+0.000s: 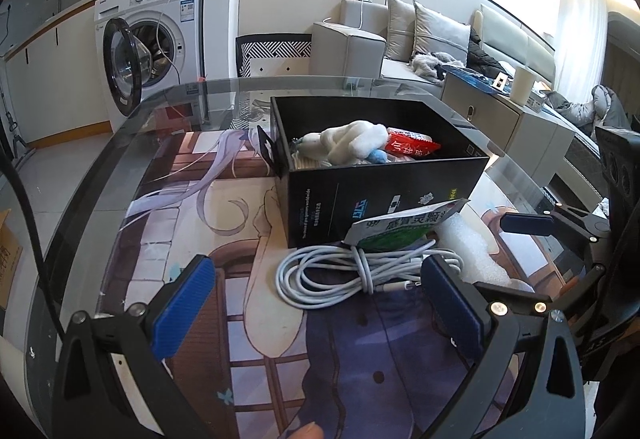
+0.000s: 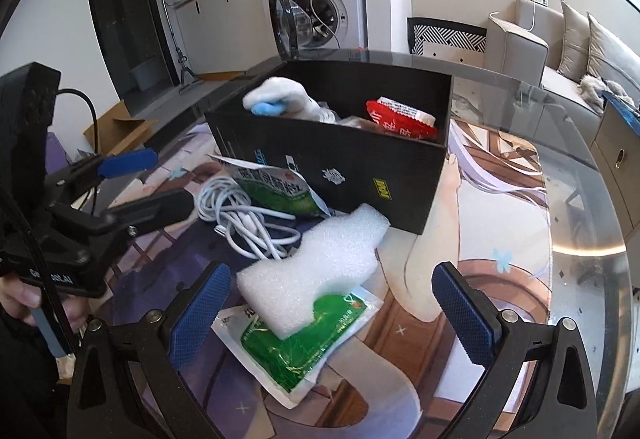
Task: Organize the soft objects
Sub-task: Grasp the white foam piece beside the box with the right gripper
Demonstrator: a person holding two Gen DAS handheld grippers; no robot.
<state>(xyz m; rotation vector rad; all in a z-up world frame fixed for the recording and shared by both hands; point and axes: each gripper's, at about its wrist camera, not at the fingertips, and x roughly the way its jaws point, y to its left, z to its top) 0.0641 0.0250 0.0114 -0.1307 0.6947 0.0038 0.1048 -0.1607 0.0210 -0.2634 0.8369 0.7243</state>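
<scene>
A black box (image 1: pixel 384 191) (image 2: pixel 340 159) stands on the table and holds a white cloth (image 1: pixel 352 141) (image 2: pixel 280 95), a blue item (image 1: pixel 376 155) and a red packet (image 1: pixel 412 145) (image 2: pixel 400 119). A coiled white cable (image 1: pixel 352 271) (image 2: pixel 244 219) lies in front of it between my open left gripper's pads (image 1: pixel 316 303). A green packet (image 1: pixel 400 227) (image 2: pixel 280 191) leans on the cable. A white foam piece (image 2: pixel 316 271) (image 1: pixel 472 247) rests on a second green packet (image 2: pixel 300 339), between my open right gripper's pads (image 2: pixel 332 323). Both grippers are empty.
The glass table (image 1: pixel 120 159) carries an illustrated mat (image 1: pixel 240 199). A washing machine (image 1: pixel 152 35) with its door open stands behind. A sofa (image 1: pixel 400 39) and a low cabinet (image 1: pixel 500 111) are at the right. A cardboard box (image 2: pixel 116 127) sits on the floor.
</scene>
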